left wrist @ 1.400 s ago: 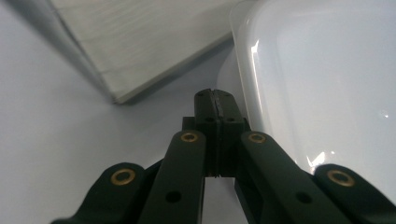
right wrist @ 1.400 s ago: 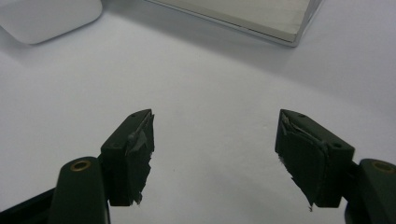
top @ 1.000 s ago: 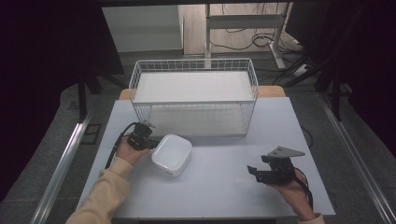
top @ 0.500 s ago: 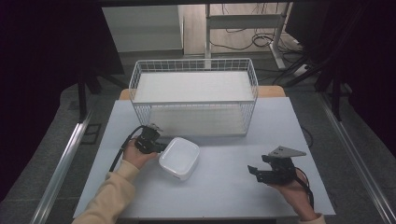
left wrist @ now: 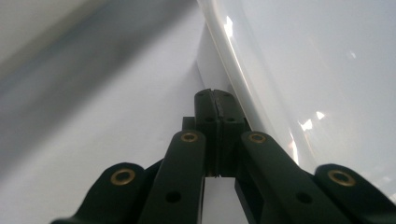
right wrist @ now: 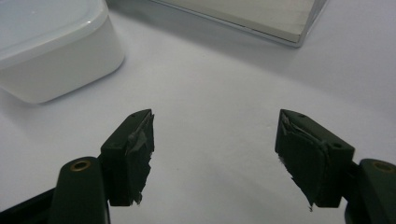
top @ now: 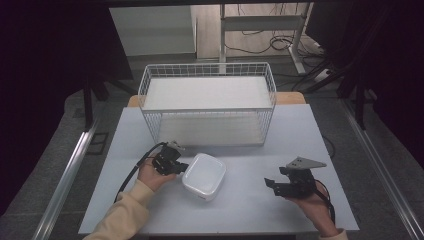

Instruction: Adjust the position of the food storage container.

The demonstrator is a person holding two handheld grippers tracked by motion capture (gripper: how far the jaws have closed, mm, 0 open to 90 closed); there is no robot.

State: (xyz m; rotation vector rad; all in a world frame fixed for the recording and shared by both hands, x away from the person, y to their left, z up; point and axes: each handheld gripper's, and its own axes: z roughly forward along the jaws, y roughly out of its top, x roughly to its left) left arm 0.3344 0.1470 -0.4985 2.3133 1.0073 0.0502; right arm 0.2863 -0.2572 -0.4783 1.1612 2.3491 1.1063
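White lidded container point(top: 204, 176), rounded square, glossy, sat on the table point(top: 250, 210) in front of the wire basket point(top: 207, 102). Left gripper point(top: 176, 166) touched its left edge, jaws pressed together beside the rim. Right gripper point(top: 272, 185) well apart, jaws spread, holding nothing.

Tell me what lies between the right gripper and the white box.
Nothing: between the right gripper and the white box the table is bare, as the high view shows.
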